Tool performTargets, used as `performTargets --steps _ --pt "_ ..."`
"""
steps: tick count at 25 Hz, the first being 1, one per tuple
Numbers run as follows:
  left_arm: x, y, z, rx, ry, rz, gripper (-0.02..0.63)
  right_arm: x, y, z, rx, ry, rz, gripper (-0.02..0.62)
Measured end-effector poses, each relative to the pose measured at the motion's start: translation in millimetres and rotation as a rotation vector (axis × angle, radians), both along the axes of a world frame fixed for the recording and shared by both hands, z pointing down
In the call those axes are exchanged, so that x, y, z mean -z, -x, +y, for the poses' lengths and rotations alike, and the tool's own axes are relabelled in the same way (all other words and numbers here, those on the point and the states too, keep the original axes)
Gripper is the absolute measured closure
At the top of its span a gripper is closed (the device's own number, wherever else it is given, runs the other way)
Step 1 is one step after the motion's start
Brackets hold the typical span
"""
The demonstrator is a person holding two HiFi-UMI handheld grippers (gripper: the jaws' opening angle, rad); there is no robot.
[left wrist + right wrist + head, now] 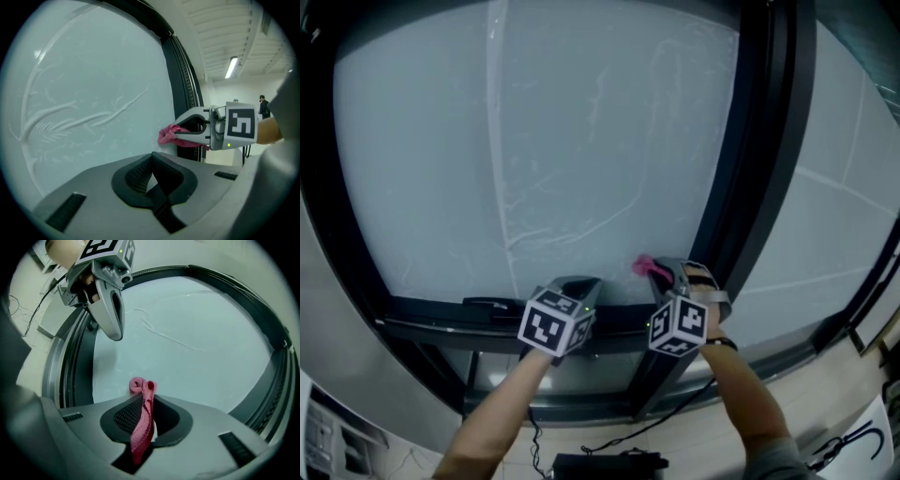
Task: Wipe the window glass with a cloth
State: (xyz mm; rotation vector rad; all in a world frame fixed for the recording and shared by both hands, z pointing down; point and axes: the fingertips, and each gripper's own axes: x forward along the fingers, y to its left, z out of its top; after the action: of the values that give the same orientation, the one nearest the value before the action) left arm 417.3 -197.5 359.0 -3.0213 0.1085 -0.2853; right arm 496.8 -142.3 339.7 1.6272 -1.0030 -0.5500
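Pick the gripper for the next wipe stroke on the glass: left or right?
Right. The right gripper is shut on the pink cloth, whose bunched end appears to press against the window glass low down. The left gripper is shut on nothing, beside it.

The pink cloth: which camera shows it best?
The right gripper view: the pink cloth sits centre frame, clamped in the right gripper. The left gripper view shows it sideways at the window glass; the head view shows only a small tip.
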Motion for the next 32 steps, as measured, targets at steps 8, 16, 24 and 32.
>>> performTargets --steps 8,16,24,32 --pt "27 -3 2 0.002 -0.027 0.039 0.6 53 1 -1 0.004 -0.068 0.018 0.54" --pt "55 -2 8 -0.009 -0.047 0.087 0.6 104 3 -1 0.019 -0.13 -0.013 0.54" --pt "78 1 3 0.004 -0.074 0.123 0.6 159 2 -1 0.027 -0.179 0.034 0.54" --pt "106 3 5 0.001 -0.109 0.156 0.6 217 0 2 0.023 -0.252 0.08 0.54"
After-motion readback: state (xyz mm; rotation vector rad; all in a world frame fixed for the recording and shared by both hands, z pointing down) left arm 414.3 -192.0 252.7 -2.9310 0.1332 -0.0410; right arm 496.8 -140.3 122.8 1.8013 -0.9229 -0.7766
